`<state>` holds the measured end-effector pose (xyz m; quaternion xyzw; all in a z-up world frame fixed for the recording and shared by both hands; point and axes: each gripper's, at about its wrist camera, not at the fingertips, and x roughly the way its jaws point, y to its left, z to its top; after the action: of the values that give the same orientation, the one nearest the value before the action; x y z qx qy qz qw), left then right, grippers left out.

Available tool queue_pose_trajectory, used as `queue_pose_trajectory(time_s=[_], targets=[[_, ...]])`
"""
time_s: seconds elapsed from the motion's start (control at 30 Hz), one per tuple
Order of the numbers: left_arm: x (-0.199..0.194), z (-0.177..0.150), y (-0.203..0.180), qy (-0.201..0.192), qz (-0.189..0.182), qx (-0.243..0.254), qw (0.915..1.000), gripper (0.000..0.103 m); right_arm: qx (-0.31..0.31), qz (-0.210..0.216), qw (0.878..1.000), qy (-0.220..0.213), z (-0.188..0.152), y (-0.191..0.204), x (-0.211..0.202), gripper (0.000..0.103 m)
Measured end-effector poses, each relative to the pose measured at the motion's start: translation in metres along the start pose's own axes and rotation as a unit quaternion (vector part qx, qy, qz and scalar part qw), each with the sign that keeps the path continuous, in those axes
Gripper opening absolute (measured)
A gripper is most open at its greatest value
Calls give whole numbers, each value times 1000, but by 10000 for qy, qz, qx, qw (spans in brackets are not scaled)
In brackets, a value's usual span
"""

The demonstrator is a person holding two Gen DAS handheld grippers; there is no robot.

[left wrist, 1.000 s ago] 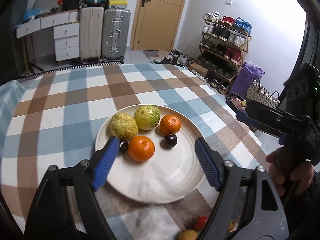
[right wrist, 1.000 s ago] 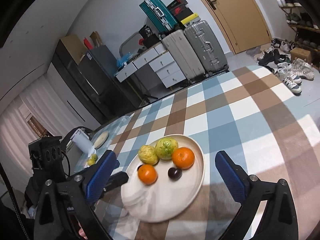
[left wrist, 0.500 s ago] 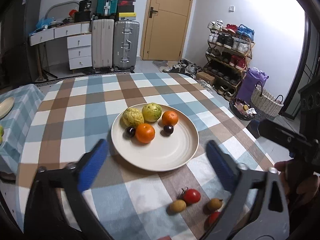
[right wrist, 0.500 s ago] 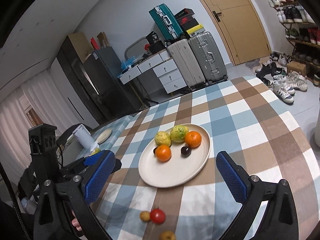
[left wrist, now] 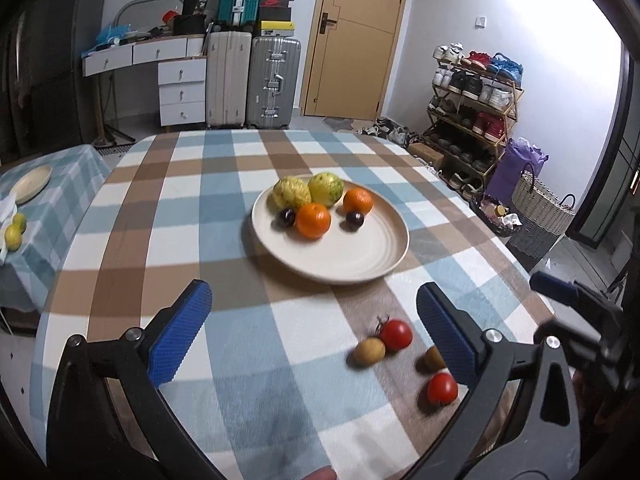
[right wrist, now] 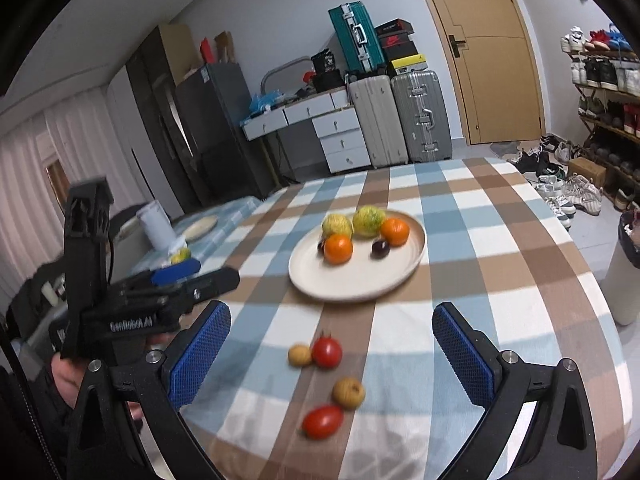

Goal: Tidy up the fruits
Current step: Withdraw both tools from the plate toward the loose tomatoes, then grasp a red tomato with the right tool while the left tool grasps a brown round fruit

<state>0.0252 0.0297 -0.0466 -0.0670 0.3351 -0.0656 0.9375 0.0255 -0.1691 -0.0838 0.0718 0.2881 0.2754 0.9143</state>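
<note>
Checked tablecloth (left wrist: 224, 184): plate (left wrist: 360, 268) mid-table holds oranges, plums, two yellow-green fruits. Tomatoes (right wrist: 327, 352), small brown fruits (right wrist: 349, 392) loose near front edge. Left gripper (left wrist: 316, 332), right gripper (right wrist: 332, 356) wide open, empty.

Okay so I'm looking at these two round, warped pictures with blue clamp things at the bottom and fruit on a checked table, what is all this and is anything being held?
There is no robot here. A person holds a two-finger gripper in each hand, and a wide-angle camera on each looks forward along its blue fingers.

One picture is from the left gripper, the other from the right gripper. Both are open and hold nothing.

On the checked tablecloth sits a cream plate holding two oranges, two yellow-green fruits and two small dark fruits. Nearer the person, loose on the cloth, lie two red tomatoes and two small brown fruits, not yet on the plate.

The black device at the left of the right-hand picture is the other gripper.
</note>
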Motion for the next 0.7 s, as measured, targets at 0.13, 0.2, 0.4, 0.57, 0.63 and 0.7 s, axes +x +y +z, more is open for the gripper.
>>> queue_pose_trajectory(time_s=[0.13, 0.2, 0.4, 0.57, 0.63, 0.7], targets=[[1, -14, 4, 95, 28, -38, 9999, 102, -22, -31, 9998, 211, -20, 4, 2, 103], [3, -19, 6, 156, 29, -64, 9999, 102, 43, -41, 9994, 326, -30, 3, 3, 103], [10, -29, 11, 300, 17, -133, 9995, 102, 153, 22, 9978, 645, -49, 1, 14, 103], [18, -32, 15, 402, 27, -179, 9990, 102, 188, 133, 9963, 830, -59, 2, 26, 103], [21, -33, 16, 436, 28, -181, 9989, 102, 228, 182, 9955, 900, -64, 2, 32, 102], [24, -35, 18, 466, 37, -175, 9988, 102, 260, 201, 9945, 991, -68, 2, 38, 97]])
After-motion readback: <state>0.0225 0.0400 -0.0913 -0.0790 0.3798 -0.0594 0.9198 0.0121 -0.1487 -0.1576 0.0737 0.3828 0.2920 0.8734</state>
